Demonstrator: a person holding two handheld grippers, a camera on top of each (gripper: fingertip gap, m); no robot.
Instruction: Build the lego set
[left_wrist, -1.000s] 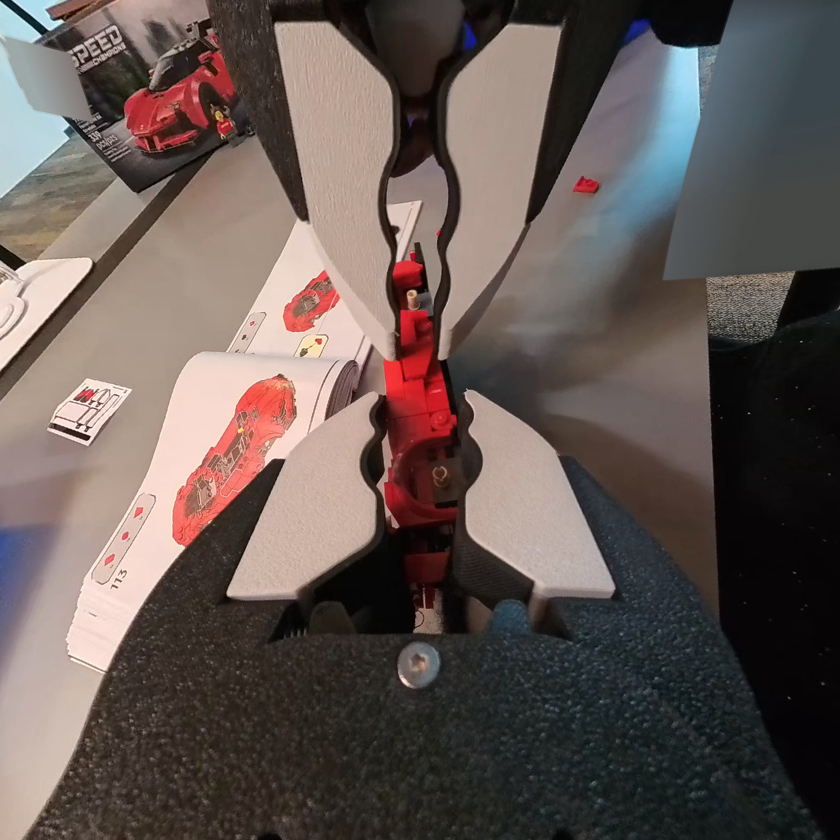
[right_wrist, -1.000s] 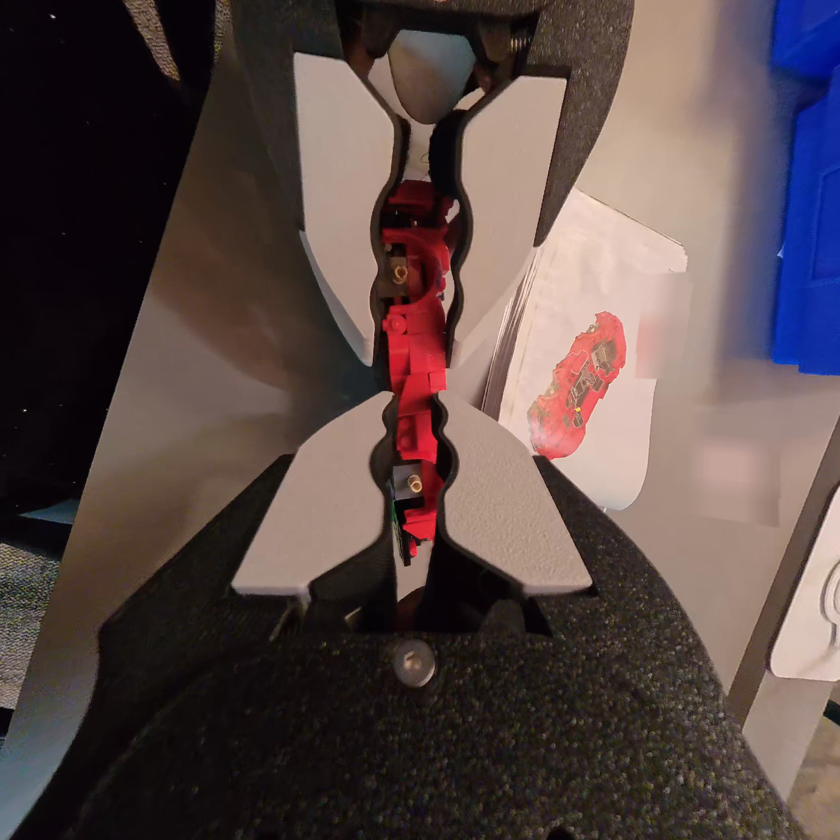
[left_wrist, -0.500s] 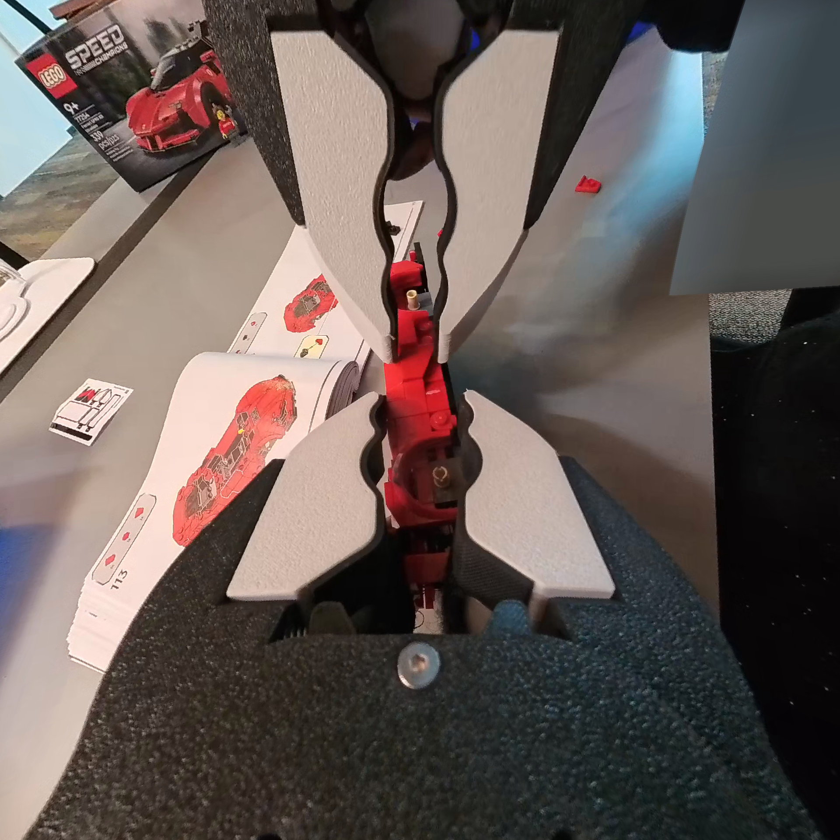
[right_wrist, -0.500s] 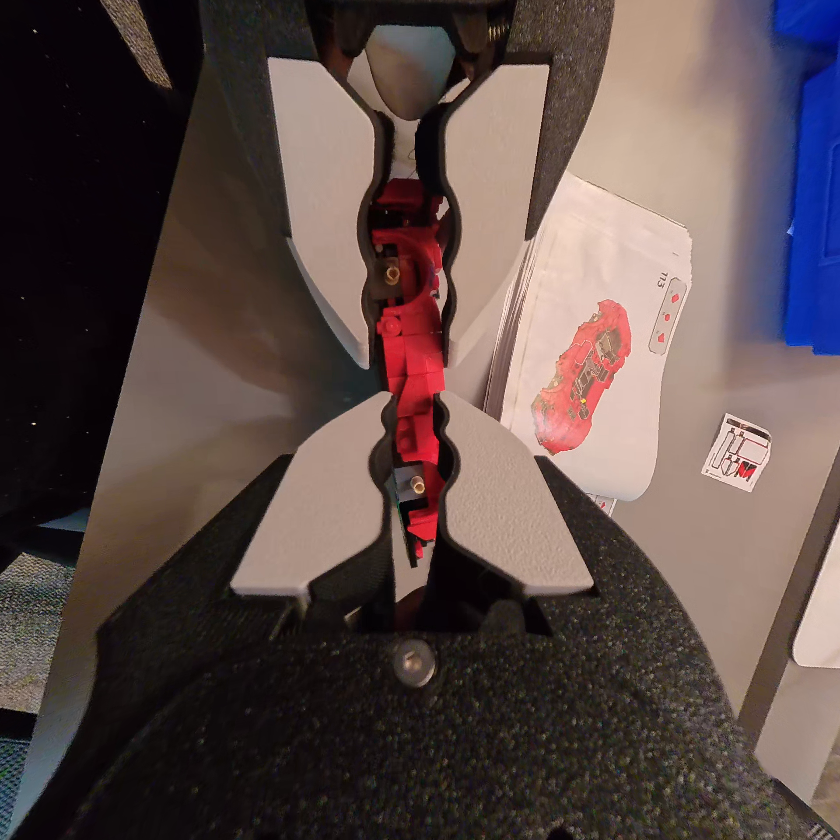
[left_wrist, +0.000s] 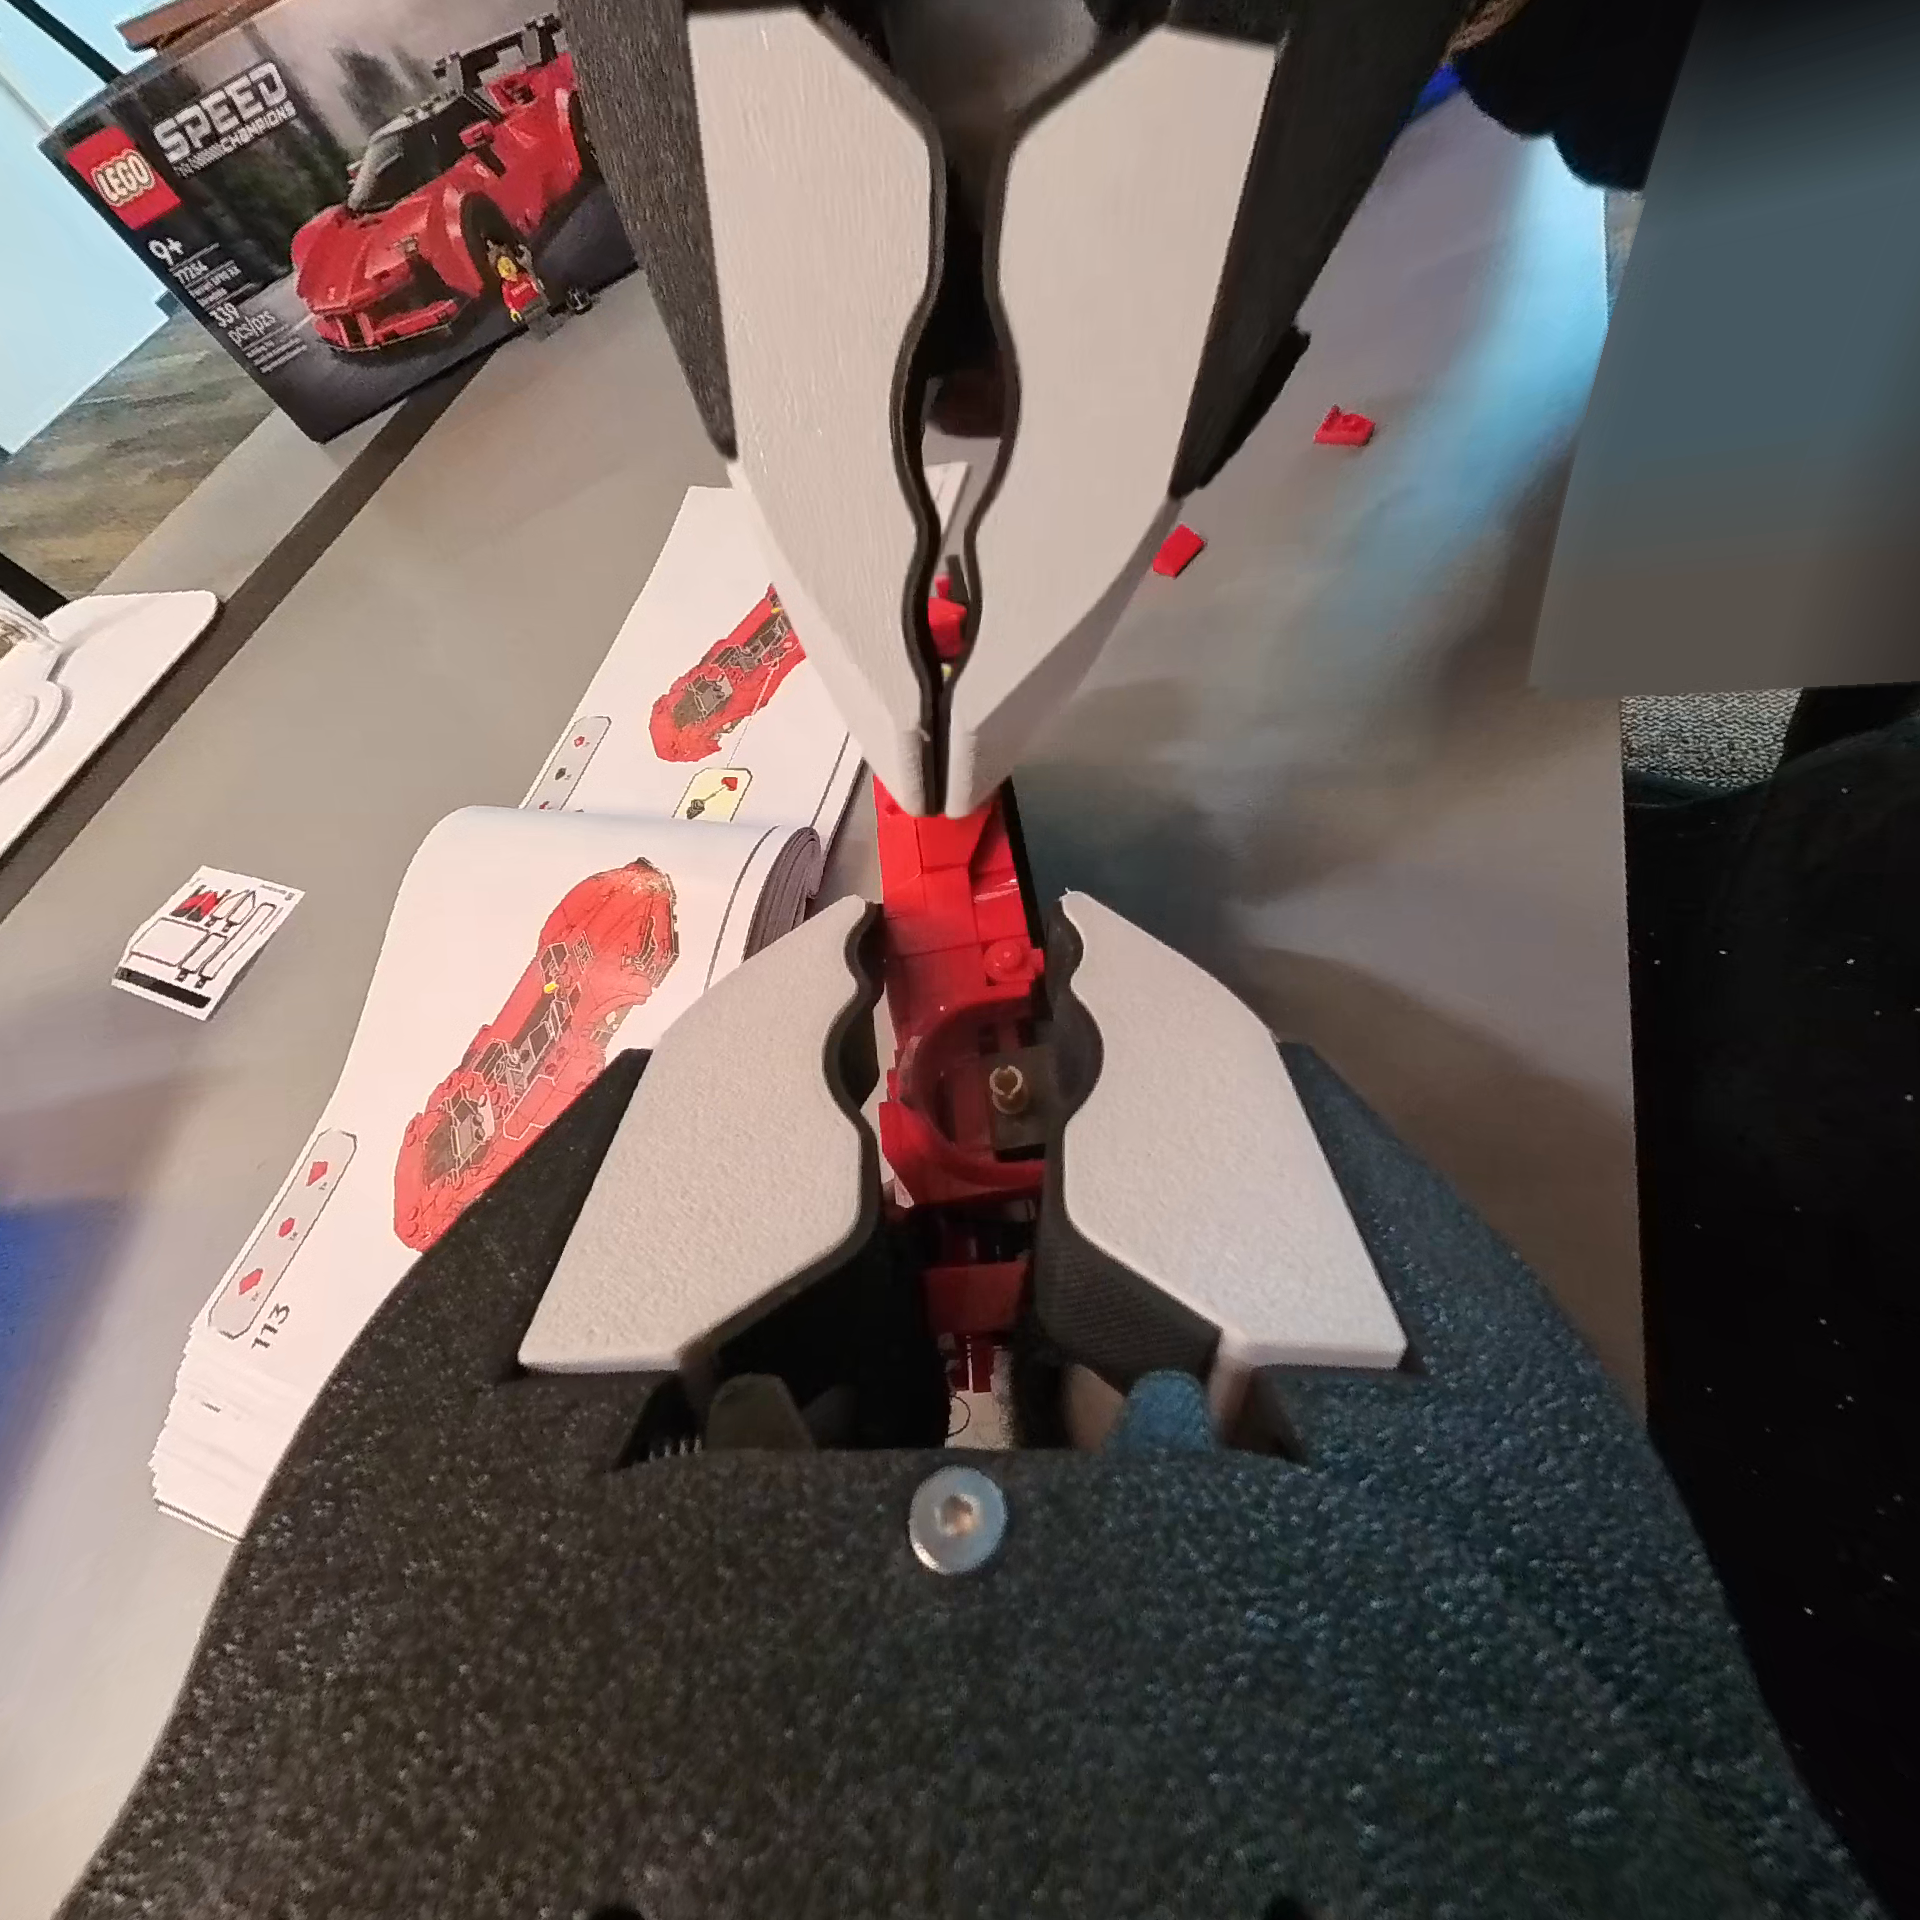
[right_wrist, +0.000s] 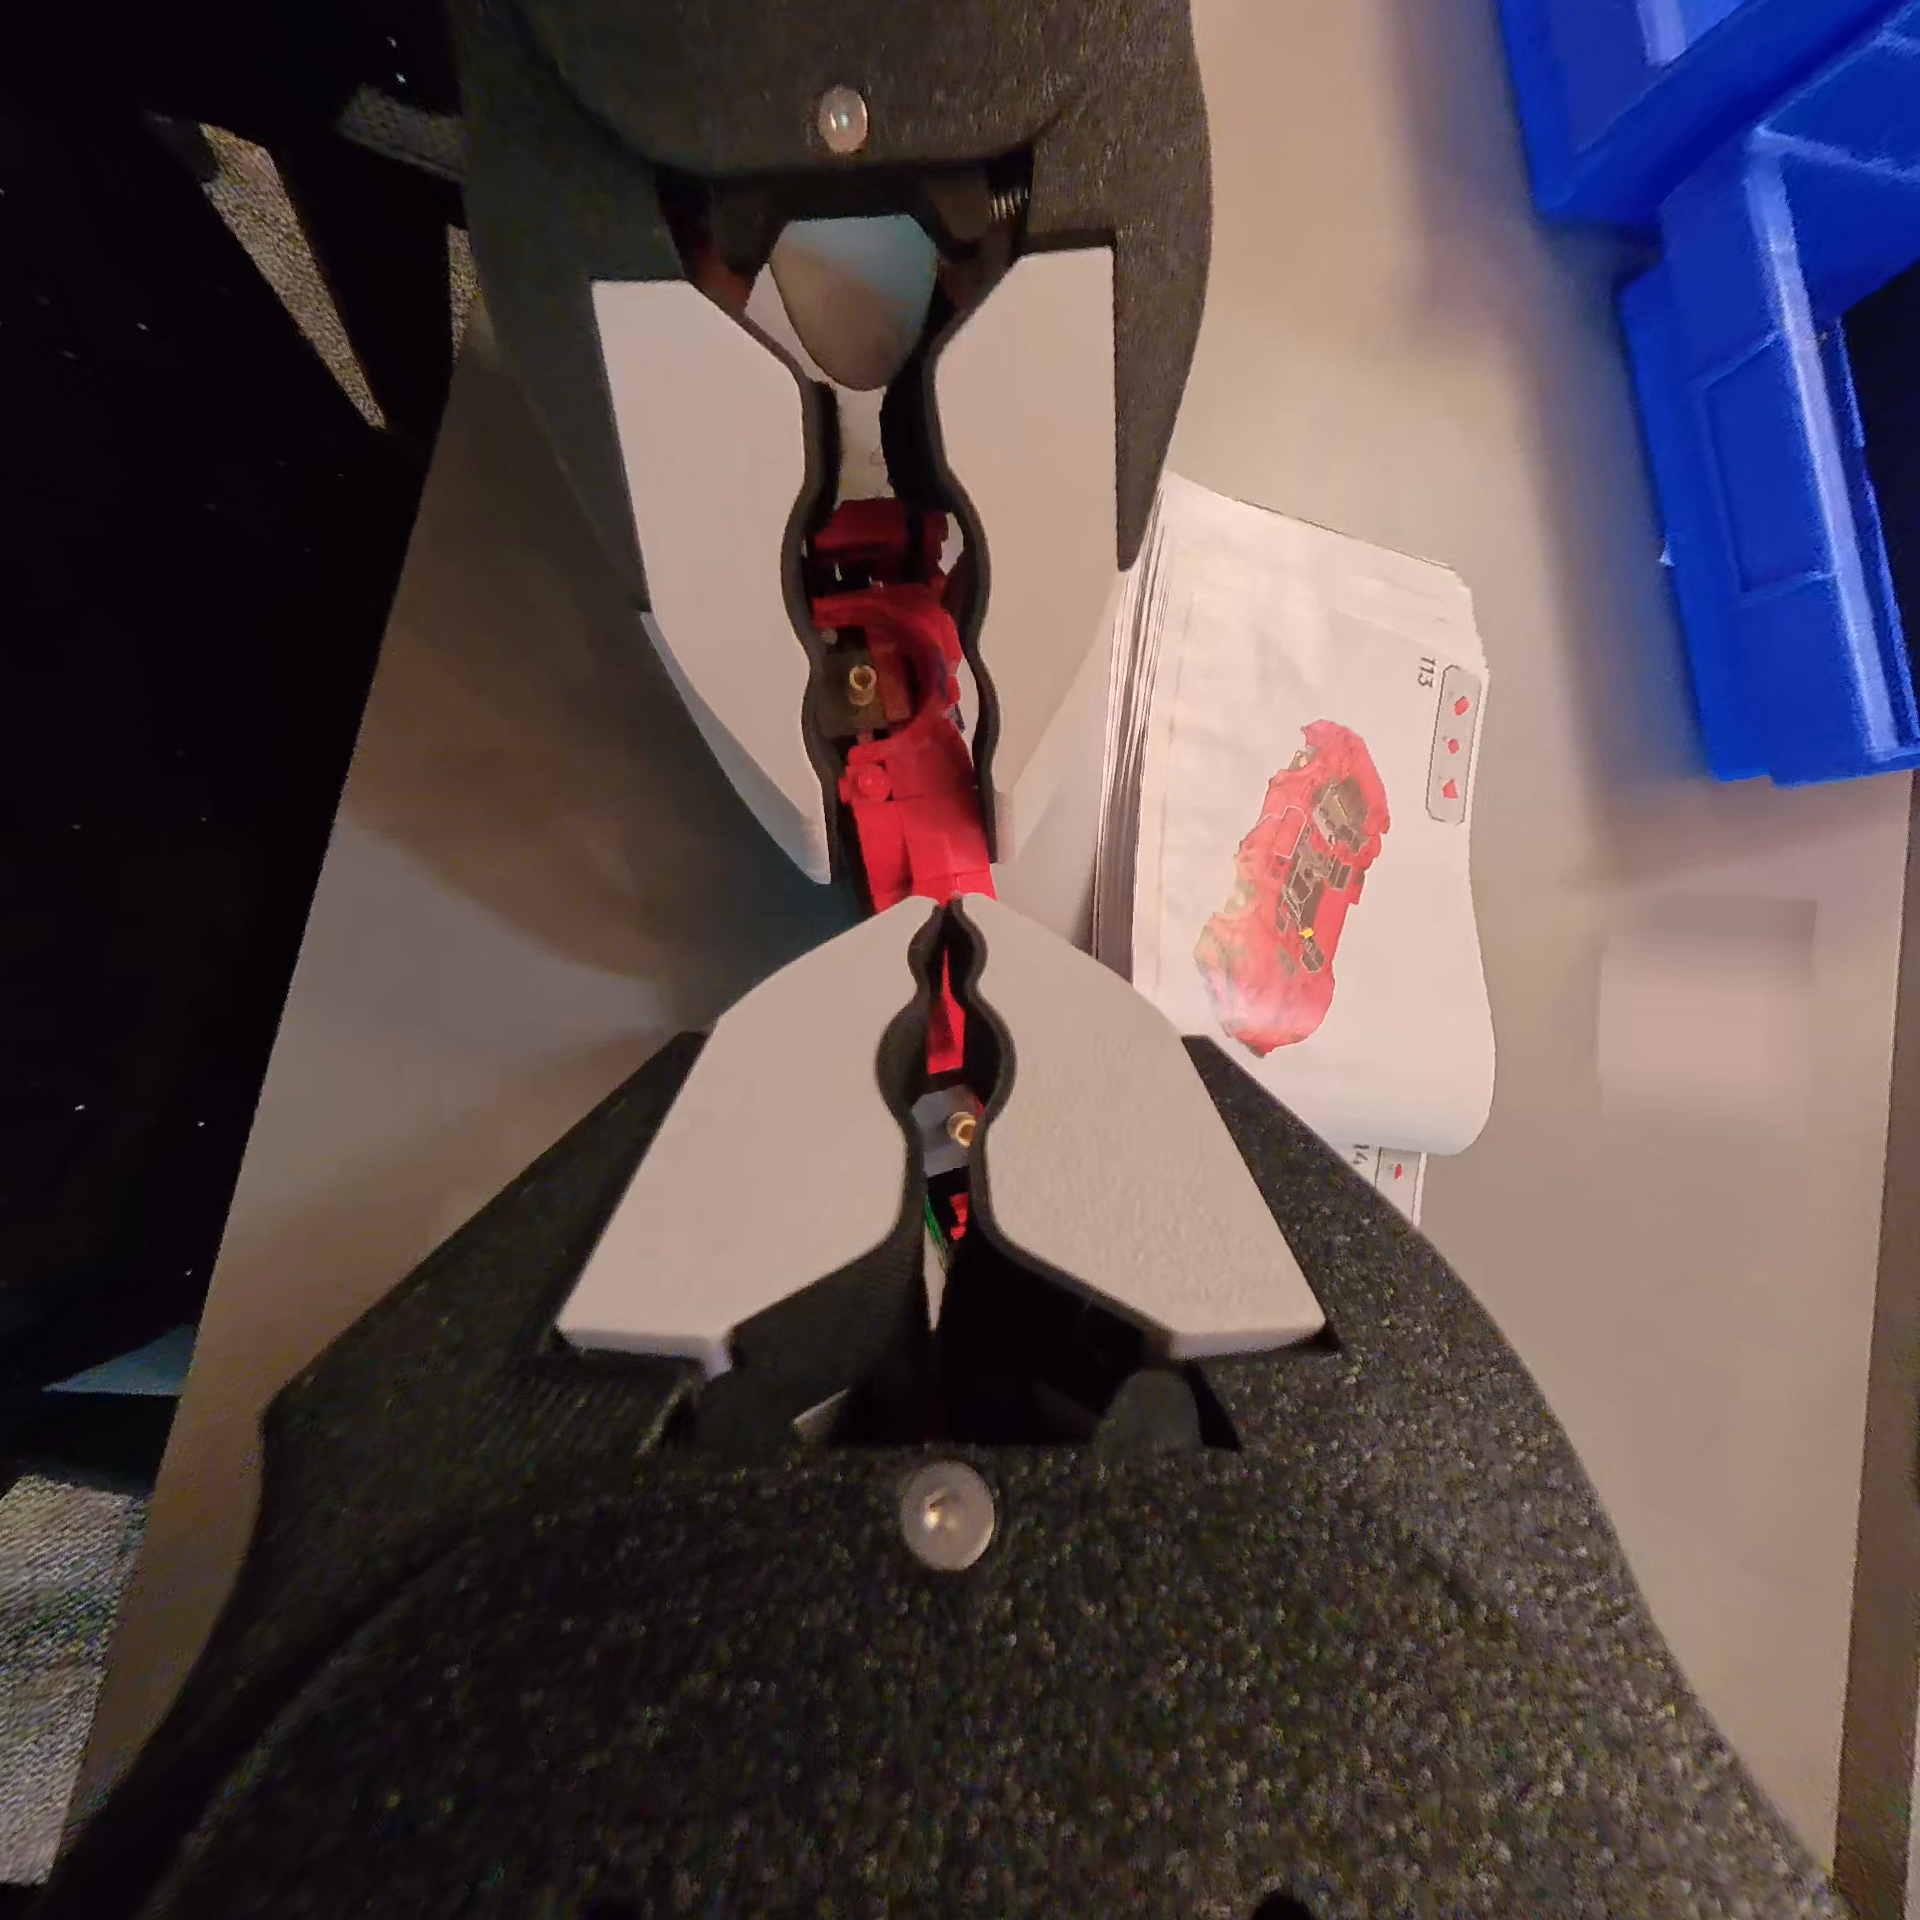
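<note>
Our left gripper (left_wrist: 961, 914) clamps the red car body (left_wrist: 956, 997) steady; directly ahead, our right gripper (right_wrist: 948, 909), fingertips together, presses it.

The red lego car (left_wrist: 961, 1049) is sitting half-built, turned on its side so it's showing as a narrow red strip running near to far, above the grey table. One end is showing a rounded wheel arch with a tan axle pin (left_wrist: 1006, 1086) on a black block, no wheel on it. Up at the far end two small loose red pieces (left_wrist: 1342, 426) are lying on the table, well apart from the car. Just left of it the instruction booklet (left_wrist: 499, 1029) is lying open, a page curling over, with red car drawings facing up.
</note>
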